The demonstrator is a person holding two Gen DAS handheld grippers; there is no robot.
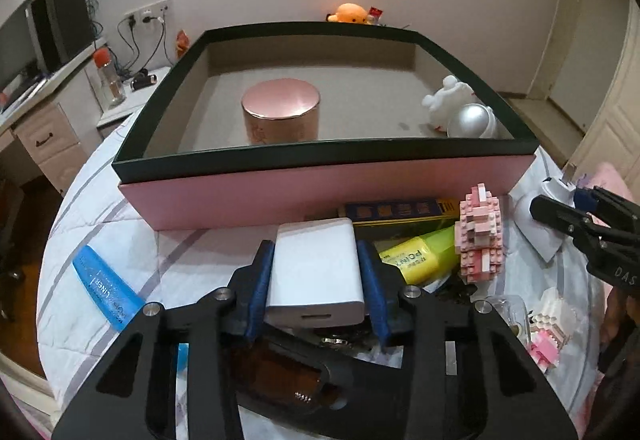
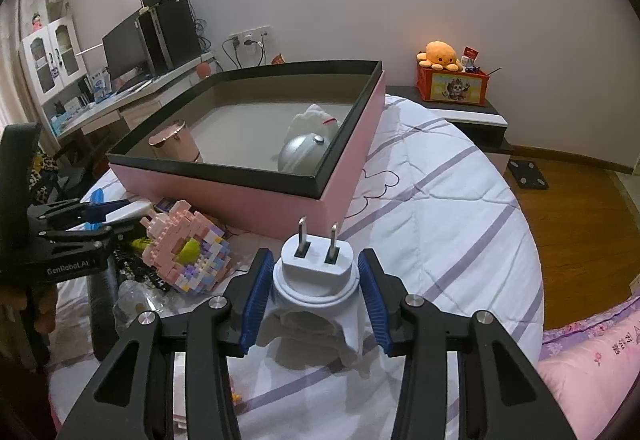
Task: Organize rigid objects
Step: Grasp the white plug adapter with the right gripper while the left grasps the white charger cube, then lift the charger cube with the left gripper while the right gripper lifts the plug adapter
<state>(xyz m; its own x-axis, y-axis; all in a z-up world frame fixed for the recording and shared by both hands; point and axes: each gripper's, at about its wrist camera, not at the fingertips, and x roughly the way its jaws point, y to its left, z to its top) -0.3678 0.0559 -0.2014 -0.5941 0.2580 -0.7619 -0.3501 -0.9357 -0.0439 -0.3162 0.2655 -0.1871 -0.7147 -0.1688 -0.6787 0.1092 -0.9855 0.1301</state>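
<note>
My left gripper (image 1: 316,252) is shut on a white rectangular charger block (image 1: 316,280), held just above the pile in front of the pink box (image 1: 320,192) with the dark rim. My right gripper (image 2: 316,260) is shut on a white two-pin plug adapter (image 2: 316,280), prongs pointing up, over the quilt to the right of the box (image 2: 256,200). Inside the box stand a pink round tin (image 1: 280,116), a white plush figure (image 1: 448,100) and a silver dome-shaped item (image 1: 472,120). The right gripper (image 1: 576,208) also shows at the right edge of the left wrist view.
Below the block lie a pink brick figure (image 1: 480,236), a yellow highlighter (image 1: 420,256), a dark blue packet (image 1: 400,209) and a blue ruler (image 1: 104,284). All rest on a round bed with a striped quilt (image 2: 440,200). A desk (image 2: 120,96) stands left, a nightstand (image 2: 460,112) behind.
</note>
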